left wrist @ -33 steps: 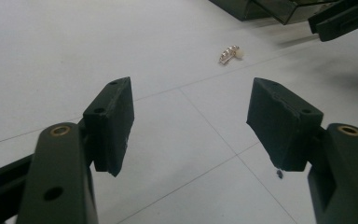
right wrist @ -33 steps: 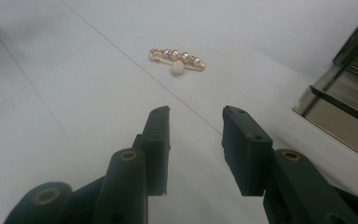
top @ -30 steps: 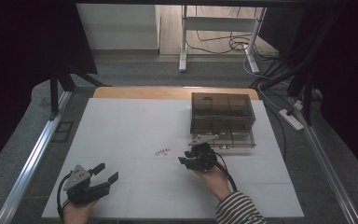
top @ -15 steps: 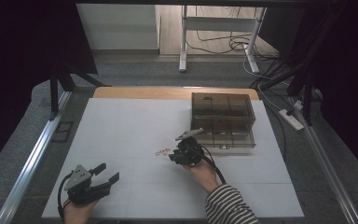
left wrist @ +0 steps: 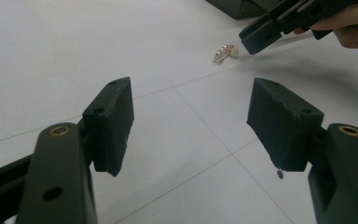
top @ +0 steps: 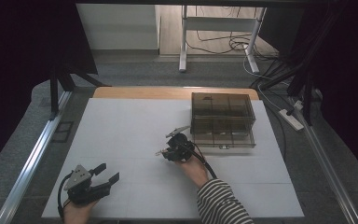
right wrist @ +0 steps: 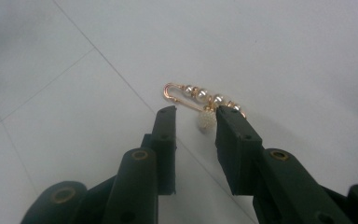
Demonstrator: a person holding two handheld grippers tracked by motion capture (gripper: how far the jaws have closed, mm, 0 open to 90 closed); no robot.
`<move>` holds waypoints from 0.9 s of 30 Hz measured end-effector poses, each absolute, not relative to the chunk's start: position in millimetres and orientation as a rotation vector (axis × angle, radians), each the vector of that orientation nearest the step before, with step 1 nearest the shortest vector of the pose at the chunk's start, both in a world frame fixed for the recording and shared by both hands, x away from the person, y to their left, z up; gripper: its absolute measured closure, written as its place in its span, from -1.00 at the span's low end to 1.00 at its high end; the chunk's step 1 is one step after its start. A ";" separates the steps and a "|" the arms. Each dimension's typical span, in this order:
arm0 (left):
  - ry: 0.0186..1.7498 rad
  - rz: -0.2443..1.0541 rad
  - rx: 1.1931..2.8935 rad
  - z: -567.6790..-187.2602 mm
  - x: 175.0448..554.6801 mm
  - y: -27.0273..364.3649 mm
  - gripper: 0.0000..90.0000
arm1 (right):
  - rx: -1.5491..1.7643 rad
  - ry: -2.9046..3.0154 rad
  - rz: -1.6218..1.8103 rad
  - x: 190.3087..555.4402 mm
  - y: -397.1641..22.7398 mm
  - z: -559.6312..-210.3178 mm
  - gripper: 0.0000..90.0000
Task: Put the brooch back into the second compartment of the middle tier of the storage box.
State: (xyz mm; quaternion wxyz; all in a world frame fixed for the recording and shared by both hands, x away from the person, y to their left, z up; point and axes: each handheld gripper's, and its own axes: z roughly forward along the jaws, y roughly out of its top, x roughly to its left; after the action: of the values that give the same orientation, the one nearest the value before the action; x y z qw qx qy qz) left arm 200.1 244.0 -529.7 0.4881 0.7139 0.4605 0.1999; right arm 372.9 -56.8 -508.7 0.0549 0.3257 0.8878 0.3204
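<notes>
The left gripper (top: 103, 173) is resting in the person's hand near the tabletop's (top: 121, 121) near-left corner. Its jaws are standing wide apart with nothing between them, pointing toward the middle of the tabletop. In the left gripper view the bare white surface is lying between its pads (left wrist: 112, 119).

Toward the middle of the tabletop, a little nearer the near edge than the far one, the brooch (right wrist: 200, 100) is lying flat: a gold pin with a row of pearls and a small sparkly ball hanging from it.

The right gripper (right wrist: 196, 122) is reaching down over it. Its jaws have just been closing, and they are now standing narrowly apart. The ball is sitting in the gap between the tips, and the right pad (right wrist: 230, 128) is covering one end of the pin. The pads are not yet pressing on the brooch from both sides.

Just right of that hand, the smoky box (top: 221, 119) with compartments is standing near the far-right part of the tabletop.
</notes>
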 end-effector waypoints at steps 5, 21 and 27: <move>1.117 0.485 1.739 -529.6 200.1 243.6 -0.29 | 0.994 2.693 0.936 378.5 -50.4 -510.9 0.53; 1.111 0.482 1.741 -529.6 200.0 243.2 -0.29 | 1.001 2.693 0.844 385.8 -39.8 -518.1 0.68; 1.113 0.481 1.742 -529.7 200.2 243.2 -0.29 | 0.986 2.687 0.831 386.2 -39.6 -518.4 0.77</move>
State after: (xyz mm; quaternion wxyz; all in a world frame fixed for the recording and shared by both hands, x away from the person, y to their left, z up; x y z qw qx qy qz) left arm 200.2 243.2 -529.7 0.4878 0.7166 0.4577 0.1978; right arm 386.2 -39.6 -518.4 0.0806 0.3298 0.8987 0.2778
